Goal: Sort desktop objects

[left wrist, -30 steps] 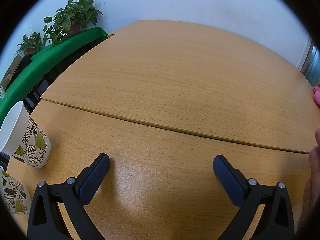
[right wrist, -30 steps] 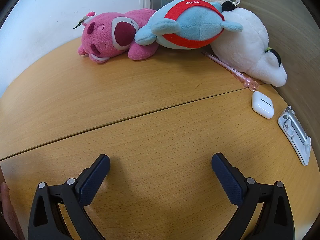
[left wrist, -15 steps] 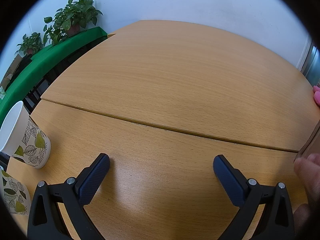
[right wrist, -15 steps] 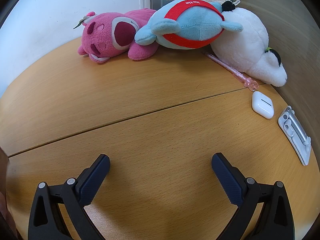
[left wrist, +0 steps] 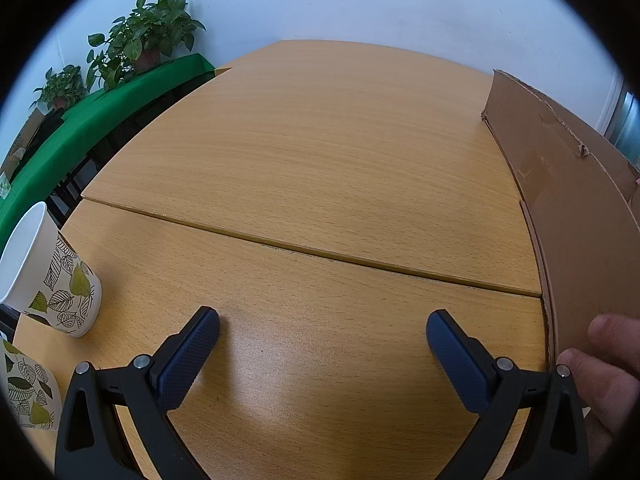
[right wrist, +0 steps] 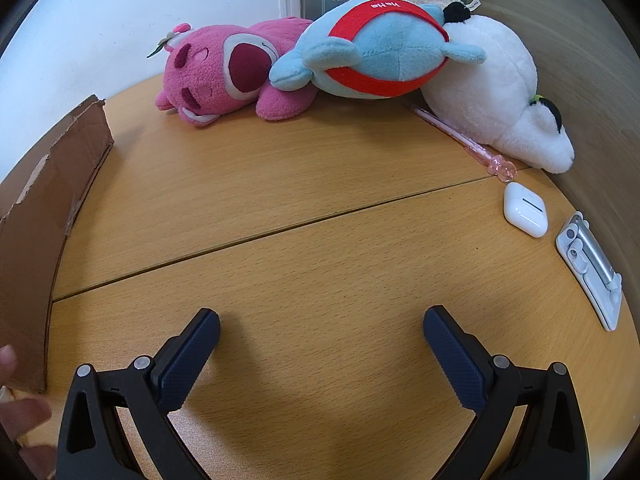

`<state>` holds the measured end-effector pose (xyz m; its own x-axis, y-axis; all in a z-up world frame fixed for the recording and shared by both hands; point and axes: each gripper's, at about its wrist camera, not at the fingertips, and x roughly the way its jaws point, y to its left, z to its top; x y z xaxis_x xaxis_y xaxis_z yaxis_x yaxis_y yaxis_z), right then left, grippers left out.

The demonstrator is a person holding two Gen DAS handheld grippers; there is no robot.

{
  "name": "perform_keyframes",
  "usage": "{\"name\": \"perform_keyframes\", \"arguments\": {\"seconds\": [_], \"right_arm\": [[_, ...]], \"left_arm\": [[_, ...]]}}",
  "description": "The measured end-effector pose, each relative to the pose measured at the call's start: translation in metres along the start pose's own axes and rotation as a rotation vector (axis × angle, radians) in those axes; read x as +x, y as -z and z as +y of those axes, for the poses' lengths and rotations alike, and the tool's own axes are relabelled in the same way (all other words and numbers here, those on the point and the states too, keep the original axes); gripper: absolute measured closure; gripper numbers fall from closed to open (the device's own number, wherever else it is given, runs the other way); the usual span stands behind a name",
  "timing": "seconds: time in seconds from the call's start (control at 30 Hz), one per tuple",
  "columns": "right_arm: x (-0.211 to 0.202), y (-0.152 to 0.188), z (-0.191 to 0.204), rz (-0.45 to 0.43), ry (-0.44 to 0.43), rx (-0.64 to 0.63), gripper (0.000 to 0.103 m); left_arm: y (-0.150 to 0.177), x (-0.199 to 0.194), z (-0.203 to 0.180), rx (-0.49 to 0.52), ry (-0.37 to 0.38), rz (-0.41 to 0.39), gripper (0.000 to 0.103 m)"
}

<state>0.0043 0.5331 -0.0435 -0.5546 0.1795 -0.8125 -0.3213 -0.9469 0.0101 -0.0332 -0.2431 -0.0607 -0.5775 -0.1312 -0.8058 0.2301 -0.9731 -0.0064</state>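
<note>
My left gripper (left wrist: 322, 330) is open and empty over the wooden table (left wrist: 320, 152). My right gripper (right wrist: 322, 330) is open and empty too. A brown cardboard box (left wrist: 572, 184) stands between the two grippers, with a bare hand (left wrist: 608, 364) on its near end; it also shows in the right wrist view (right wrist: 44, 208). In the right wrist view a pink plush bear (right wrist: 224, 68), a blue and red plush (right wrist: 376, 48) and a white plush (right wrist: 500, 92) lie at the back. A pink pen (right wrist: 464, 142), a white earbud case (right wrist: 525, 209) and a silver phone stand (right wrist: 590, 268) lie at the right.
Two leaf-patterned paper cups (left wrist: 48, 268) (left wrist: 28, 392) stand at the left edge in the left wrist view. A green-covered bench (left wrist: 100, 100) with potted plants (left wrist: 144, 36) runs beyond the table's left side. A wall (right wrist: 592, 80) bounds the table at the right.
A hand has brought the cardboard box onto the table between the grippers. Both grippers have stayed still and open.
</note>
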Motion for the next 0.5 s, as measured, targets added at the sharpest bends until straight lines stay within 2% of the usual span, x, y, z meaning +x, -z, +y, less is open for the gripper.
{"name": "perform_keyframes", "arguments": {"seconds": [0.5], "right_arm": [[0.0007, 0.0000, -0.0005, 0.000, -0.001, 0.000, 0.000]], "left_arm": [[-0.0001, 0.0002, 0.0003, 0.000, 0.000, 0.000, 0.000]]}}
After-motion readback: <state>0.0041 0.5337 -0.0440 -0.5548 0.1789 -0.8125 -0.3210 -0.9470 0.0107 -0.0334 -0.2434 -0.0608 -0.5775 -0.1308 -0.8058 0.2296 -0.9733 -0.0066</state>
